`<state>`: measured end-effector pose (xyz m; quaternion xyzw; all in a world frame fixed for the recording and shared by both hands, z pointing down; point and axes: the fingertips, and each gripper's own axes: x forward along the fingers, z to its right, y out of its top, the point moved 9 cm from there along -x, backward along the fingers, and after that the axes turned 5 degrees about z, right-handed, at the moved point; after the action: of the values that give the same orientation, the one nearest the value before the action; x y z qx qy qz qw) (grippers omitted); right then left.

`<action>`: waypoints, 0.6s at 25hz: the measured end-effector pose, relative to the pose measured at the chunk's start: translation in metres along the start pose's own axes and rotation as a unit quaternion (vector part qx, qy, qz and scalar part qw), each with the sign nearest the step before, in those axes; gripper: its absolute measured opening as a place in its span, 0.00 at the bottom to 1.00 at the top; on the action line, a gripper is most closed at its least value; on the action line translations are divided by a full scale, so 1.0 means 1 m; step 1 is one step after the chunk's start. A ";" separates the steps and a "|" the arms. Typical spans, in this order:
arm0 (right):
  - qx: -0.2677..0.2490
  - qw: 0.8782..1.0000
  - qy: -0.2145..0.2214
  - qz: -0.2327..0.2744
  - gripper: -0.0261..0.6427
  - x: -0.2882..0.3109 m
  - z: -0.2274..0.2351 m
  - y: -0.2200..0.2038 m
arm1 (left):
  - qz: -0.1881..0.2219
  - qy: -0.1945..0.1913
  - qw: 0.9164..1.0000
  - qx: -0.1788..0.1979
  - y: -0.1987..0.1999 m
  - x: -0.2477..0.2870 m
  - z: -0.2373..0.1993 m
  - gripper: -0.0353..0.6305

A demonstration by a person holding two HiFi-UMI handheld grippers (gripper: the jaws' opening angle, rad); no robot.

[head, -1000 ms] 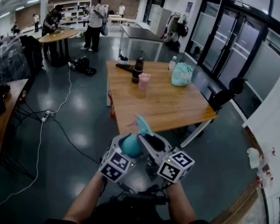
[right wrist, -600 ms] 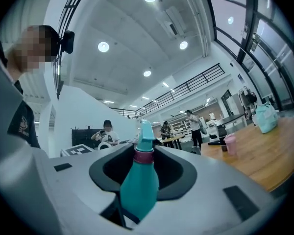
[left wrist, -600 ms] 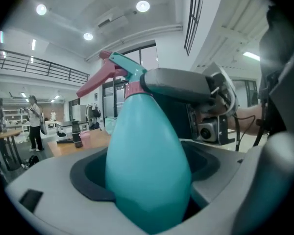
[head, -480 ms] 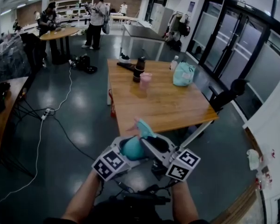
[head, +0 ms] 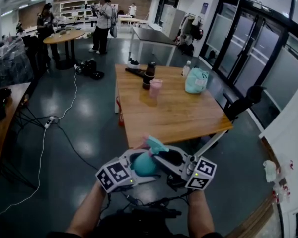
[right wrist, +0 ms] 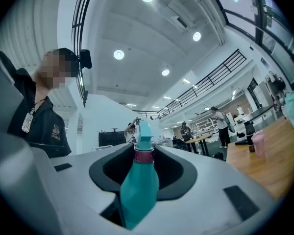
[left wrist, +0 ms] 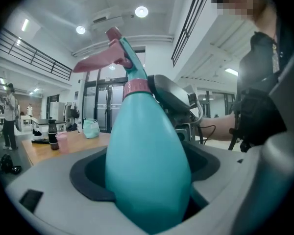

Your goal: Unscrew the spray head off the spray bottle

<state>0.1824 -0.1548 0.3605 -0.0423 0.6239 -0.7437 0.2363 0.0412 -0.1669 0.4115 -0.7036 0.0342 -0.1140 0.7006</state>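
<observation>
Clamps bottle [head: 145, 165] body in left gripper [left wrist: 149, 199] and its neck in right gripper [right wrist: 139, 190], above dark floor [head: 84, 133], near wooden bench [head: 174, 108], in hall.

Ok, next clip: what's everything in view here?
spray bottle: one, teal with pink collar and trigger, between the two grippers
wooden table: one, light brown, ahead
flask: one, dark, table's far end
cup: one, pink, beside the flask
bag: one, teal, table's far right
cable: one, white, floor at left
people: at least three, far back near the round table
left gripper: grey, shut on the bottle's body
right gripper: grey, shut on the bottle's neck
forearms: two, bare, bottom edge
</observation>
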 end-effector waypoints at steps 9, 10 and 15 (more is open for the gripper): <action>-0.027 0.995 -0.093 0.015 0.31 0.013 -0.009 0.001 | 0.027 0.098 0.995 -0.015 0.002 -0.007 -0.018 0.69; -0.033 0.993 -0.109 0.010 0.31 0.016 -0.010 0.001 | 0.022 0.116 0.993 -0.012 0.001 -0.007 -0.020 0.69; -0.053 0.983 -0.173 -0.020 0.31 0.034 -0.017 0.001 | 0.001 0.164 0.986 -0.009 -0.005 -0.007 -0.026 0.69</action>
<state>0.1463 -0.1533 0.3483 -0.1950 0.6112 -0.6956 0.3233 0.0285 -0.1903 0.4153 -0.6814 0.1508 -0.2269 0.6794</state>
